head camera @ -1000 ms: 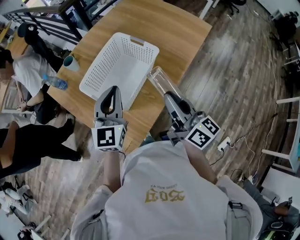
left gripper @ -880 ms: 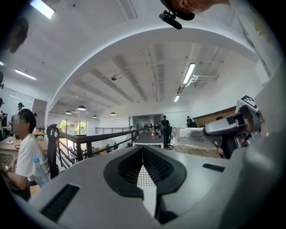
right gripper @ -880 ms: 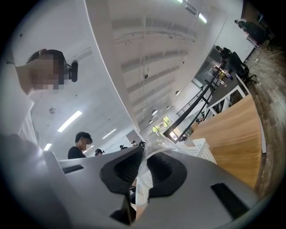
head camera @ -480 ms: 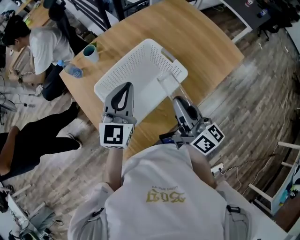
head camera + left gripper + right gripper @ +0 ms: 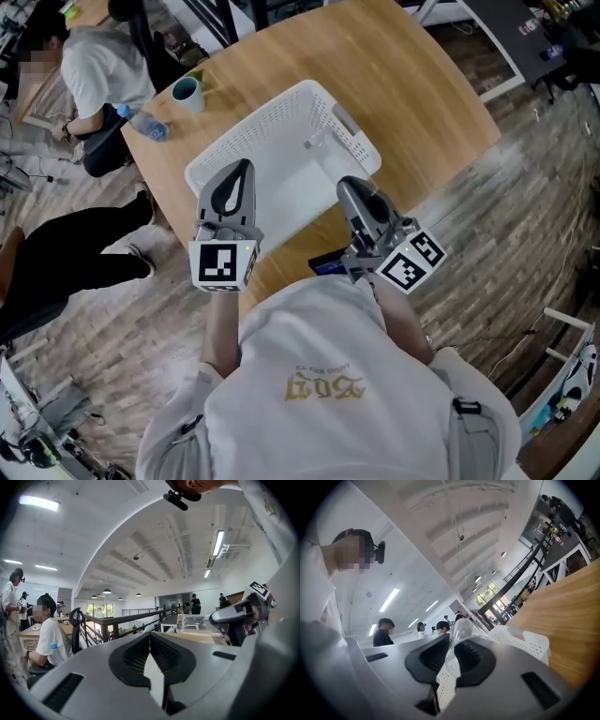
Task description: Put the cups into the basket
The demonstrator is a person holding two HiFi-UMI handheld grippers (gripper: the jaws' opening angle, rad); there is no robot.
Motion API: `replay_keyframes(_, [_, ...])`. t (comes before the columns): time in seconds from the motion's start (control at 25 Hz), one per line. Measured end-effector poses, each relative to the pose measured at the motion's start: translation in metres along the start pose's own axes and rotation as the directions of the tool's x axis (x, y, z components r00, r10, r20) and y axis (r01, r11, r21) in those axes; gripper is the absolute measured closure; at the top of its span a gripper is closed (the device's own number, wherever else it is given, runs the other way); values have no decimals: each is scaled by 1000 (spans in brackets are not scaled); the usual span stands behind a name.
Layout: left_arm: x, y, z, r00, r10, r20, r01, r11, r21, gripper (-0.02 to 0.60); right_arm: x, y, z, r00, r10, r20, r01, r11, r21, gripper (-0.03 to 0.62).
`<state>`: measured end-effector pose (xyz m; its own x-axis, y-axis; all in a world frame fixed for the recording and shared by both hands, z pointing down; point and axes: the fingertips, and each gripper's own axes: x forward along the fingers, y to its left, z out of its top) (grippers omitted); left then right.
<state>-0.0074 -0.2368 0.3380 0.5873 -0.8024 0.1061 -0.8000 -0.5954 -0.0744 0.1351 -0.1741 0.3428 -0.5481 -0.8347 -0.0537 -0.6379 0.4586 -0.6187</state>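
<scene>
Large open hall with wood floor, railings and people at desks behind. In the middle, a pale wooden counter (image 5: 412, 84) with a white perforated basket (image 5: 281, 122) on it.

Right tongs (image 5: 354, 192) closed on a clear cup (image 5: 461, 634), gripped by its side and pointing away from the person. Cup inside the outline of the basket, near its right wall. Not possible to tell whether touching the basket floor or hanging just above it. Left tongs (image 5: 242, 171) closed, tips together, nothing between them, held over the near-left edge of the basket.

Step in hand, by judgement: setting the cup down in the basket. To do it well:
- Lower until the cup sits deep between the walls.
- Keep clear of the right rim.
- Open slowly, then draw back along the line of the cup, so as not to drag or roll it.

Thin clear plastic, probably light and easy to crush or tip, so a gentle release.

Inside the basket, apart from the held cup, nothing seen. Near the far-left edge of the counter, a mug (image 5: 187, 92), contents unclear, maybe also one for the basket. Close beside it a water bottle (image 5: 148, 129), lying down. Both well apart from the tongs and outside the basket.
</scene>
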Motion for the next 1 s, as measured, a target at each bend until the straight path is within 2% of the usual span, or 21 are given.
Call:
replay_keyframes(0.28, [5,5,-13,998,31,-52,-30,999,19,577,14,-6,-8,997,28,-77,-30,999,-26,556])
replay_keyframes(0.52, [1,4,-29,989,43,-141,-33,997,74,577,25,-3,-20,987,44,-157,-58,995,-86,556])
replay_keyframes(0.64, [4,0,-38,981,20,-191,0,995,103,577,30,-2,-27,973,62,-221,-89,989,-114,556])
replay_keyframes(0.8, [9,-12,-59,952,-84,-293,110,991,74,577,38,-2,-34,948,39,-316,-115,967,-226,556])
replay_keyframes(0.88, [11,-14,-65,941,-97,-325,130,988,82,577,41,-4,-33,939,16,-343,-116,955,-273,555])
replay_keyframes(1.0, [13,-12,-67,935,-83,-345,128,986,110,577,43,-7,-30,935,5,-354,-118,947,-298,555])
